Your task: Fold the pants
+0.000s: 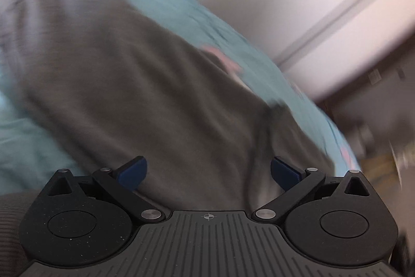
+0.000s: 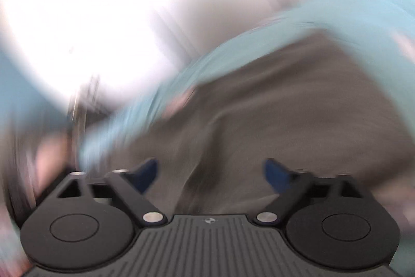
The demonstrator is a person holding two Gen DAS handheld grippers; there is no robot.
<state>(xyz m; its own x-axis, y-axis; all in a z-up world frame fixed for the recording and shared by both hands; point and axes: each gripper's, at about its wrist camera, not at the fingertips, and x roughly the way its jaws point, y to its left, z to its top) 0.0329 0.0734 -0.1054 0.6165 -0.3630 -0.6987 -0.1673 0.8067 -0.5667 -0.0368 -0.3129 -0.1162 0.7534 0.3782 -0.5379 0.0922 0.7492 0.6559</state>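
pants (image 1: 135,74) spread flat across the bed (image 1: 181,7), grey fabric lying on a light blue cover w/ pink patches. both views badly smeared w/ blur, so fine detail's gone. left tool (image 1: 208,171) sits just above the near edge of the grey cloth, blue pads (image 1: 133,171) set wide apart, nothing pinched btwn them, fabric only showing behind the gap. a dark crease or fold runs down the pants toward the right pad in the left wrist view. white wall (image 1: 298,4) w/ a grey strip behind the bed, some cluttered stuff at far right, too blurred to name. right tool (image 2: 210,174) also spread wide, pads (image 2: 146,174) well apart, empty gap, grey pants (image 2: 298,108) filling the view past it w/ a ridge of cloth rising up the middle. blue bed cover (image 2: 350,9) curves round the far edge of the pants in that view. bright white glare top left of the right wrist view, can't tell what it is. whether either tool's pads actually touch the cloth: can't tell.
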